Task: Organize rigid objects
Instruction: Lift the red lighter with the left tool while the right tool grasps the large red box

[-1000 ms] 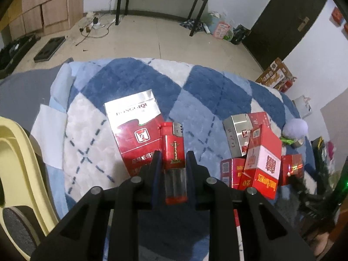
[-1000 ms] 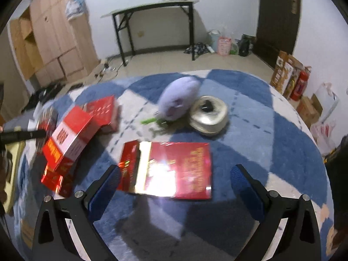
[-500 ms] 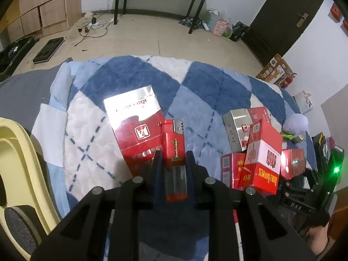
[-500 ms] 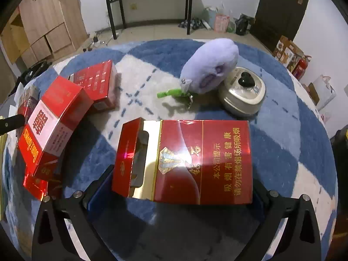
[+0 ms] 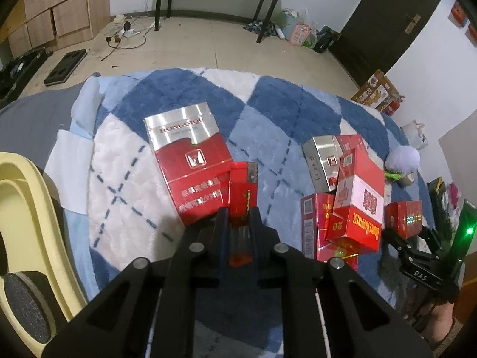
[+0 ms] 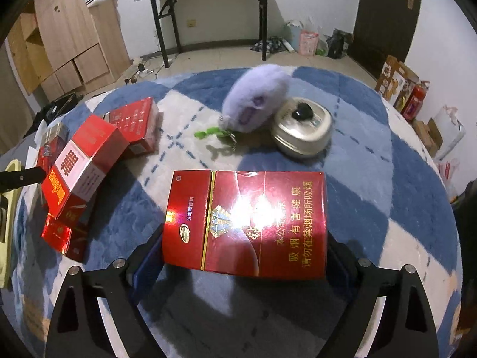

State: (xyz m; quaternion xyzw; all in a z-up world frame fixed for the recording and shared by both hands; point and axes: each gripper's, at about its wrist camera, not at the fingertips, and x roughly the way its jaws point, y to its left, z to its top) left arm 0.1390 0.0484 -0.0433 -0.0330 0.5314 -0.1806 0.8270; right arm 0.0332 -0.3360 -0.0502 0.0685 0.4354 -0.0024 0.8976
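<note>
My left gripper [image 5: 240,217] is shut on a red lighter [image 5: 242,197], held above the blue-and-white blanket [image 5: 179,95]. Just beyond its tip lies a red-and-silver cigarette box [image 5: 189,161]. To the right is a heap of red boxes [image 5: 354,203], also seen in the right wrist view [image 6: 80,173]. My right gripper [image 6: 238,256] is shut on a large dark-red cigarette box [image 6: 247,220], its pads pressing on both short ends, lifted off the blanket [image 6: 387,197].
A purple plush keychain [image 6: 256,98] leans on a round metal tin [image 6: 302,131] behind the held box. A yellow plastic chair [image 5: 26,223] stands at the left. The other gripper [image 5: 429,262] shows at the right edge of the left wrist view.
My right gripper has moved up to the large red box and closed on it; the box flap is now shut. My left gripper has drifted slightly forward with the lighter.
</note>
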